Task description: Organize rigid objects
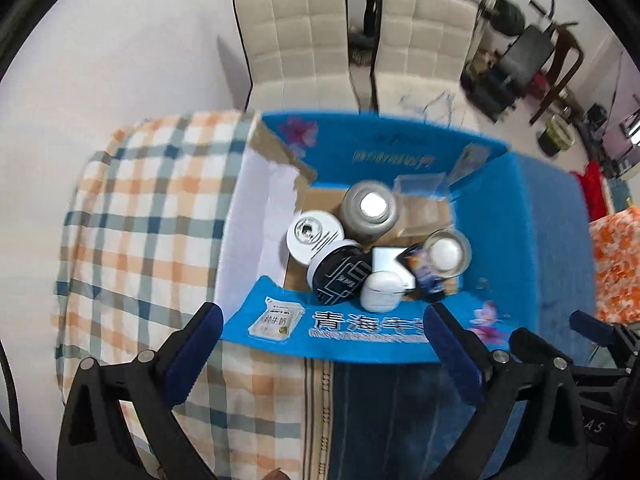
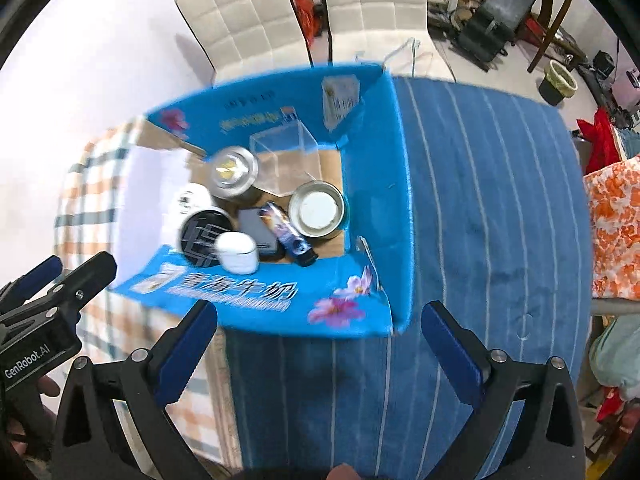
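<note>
An open blue cardboard box (image 1: 520, 216) (image 2: 372, 168) holds several rigid items. Inside lie a grey can (image 1: 370, 210) (image 2: 234, 172), a white round tin (image 1: 314, 236), a black jar (image 1: 340, 276) (image 2: 204, 236), a white earbud case (image 1: 382, 290) (image 2: 238, 252), a clear plastic box (image 2: 286, 152), a metal tin with a white lid (image 1: 446, 254) (image 2: 318, 210) and a dark tube (image 2: 286, 232). My left gripper (image 1: 322, 330) hovers open above the box's near flap. Just before the box's near right corner, my right gripper (image 2: 320, 326) is also open and empty.
The box sits on a table covered by a plaid cloth (image 1: 140, 220) on the left and a blue striped cloth (image 2: 480, 220) on the right. Two cream padded chairs (image 1: 296, 40) stand behind the table. Furniture and clutter (image 1: 532, 64) fill the far right.
</note>
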Motion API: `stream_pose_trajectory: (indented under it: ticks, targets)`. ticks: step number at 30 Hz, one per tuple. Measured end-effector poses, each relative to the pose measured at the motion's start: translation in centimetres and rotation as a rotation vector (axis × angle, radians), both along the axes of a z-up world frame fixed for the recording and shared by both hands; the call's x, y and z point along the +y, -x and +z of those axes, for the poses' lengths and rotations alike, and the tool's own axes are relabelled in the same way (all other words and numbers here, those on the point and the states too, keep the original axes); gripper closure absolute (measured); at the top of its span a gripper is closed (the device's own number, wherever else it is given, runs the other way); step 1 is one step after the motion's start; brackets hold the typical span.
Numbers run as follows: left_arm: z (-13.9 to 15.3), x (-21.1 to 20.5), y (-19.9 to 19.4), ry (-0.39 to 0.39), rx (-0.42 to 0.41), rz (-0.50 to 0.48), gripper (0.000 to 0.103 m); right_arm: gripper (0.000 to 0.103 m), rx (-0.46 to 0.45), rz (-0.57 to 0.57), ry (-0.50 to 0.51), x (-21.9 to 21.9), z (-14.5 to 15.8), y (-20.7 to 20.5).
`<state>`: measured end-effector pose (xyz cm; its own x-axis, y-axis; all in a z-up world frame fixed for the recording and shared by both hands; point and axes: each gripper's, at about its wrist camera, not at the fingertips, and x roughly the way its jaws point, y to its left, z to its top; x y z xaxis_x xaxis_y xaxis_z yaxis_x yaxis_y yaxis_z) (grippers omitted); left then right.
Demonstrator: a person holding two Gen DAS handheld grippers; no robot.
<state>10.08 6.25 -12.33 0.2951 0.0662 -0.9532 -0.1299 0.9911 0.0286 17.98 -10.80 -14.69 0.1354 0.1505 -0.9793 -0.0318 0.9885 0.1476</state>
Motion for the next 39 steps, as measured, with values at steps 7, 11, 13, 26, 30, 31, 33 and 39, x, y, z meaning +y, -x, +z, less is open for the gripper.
stream_pose_trajectory:
  ticks: [7,11,13,26,30,31,33,39]
  targets:
    - [7.7,-1.5,3.8,0.022,-0.120,-0.031,0.000,0.000,-0.078,-0.004,-0.060,-1.1,8.0,3.8]
    - [10.4,-1.8,5.2,0.028,-0.158,-0.034,0.000,0.000,-0.135,0.007,-0.076,-1.6,12.3,6.0]
    - [11.8,-2.0,6.1,0.022,-0.180,-0.032,0.000,0.000,-0.154,0.014,-0.082,-1.8,14.0,6.8]
    - [16.2,-1.4,9.6,-0.010,-0.255,-0.009,0.000,0.000,-0.248,0.045,-0.059,-1.8,19.8,9.6]
    - [16.5,-1.3,9.7,-0.023,-0.263,-0.001,0.000,0.000,-0.295,0.042,-0.004,-1.7,20.3,9.4]
    - [16.3,-1.2,9.7,-0.023,-0.262,0.000,0.000,0.000,-0.303,0.041,0.006,-1.6,20.3,9.2]
    - [16.0,-1.1,9.6,-0.027,-0.258,0.004,0.000,0.000,-0.305,0.038,0.016,-1.5,20.1,8.8]
    - [14.7,-0.9,9.0,-0.030,-0.226,0.008,0.000,0.000,-0.279,0.025,0.037,-1.4,18.3,7.5]
